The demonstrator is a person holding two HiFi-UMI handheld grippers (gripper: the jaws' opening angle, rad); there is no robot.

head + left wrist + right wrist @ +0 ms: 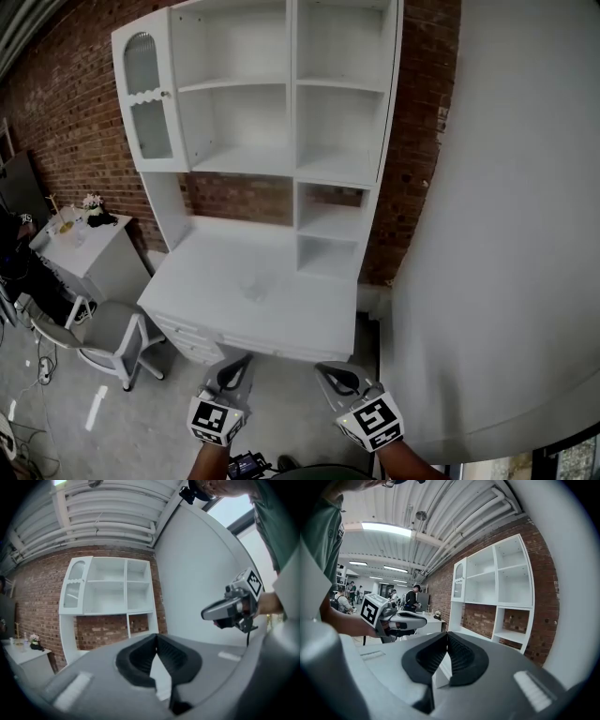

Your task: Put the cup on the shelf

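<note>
A faint, clear cup-like shape (254,286) stands on the white desk top (216,291); it is too pale to make out well. Above the desk rises the white shelf unit (309,122) with open compartments, also seen in the left gripper view (110,590) and the right gripper view (501,588). My left gripper (236,364) and right gripper (330,371) hang low in front of the desk edge, apart from the cup. Both are shut with their tips touching and nothing between them, as the left gripper (156,637) and right gripper (447,633) show close up.
A curved white wall (506,234) fills the right side, close to my right gripper. A small white table (89,253) with flowers and a grey chair (108,337) stand at the left. Brick wall runs behind the shelf. Several people (411,599) are far back in the room.
</note>
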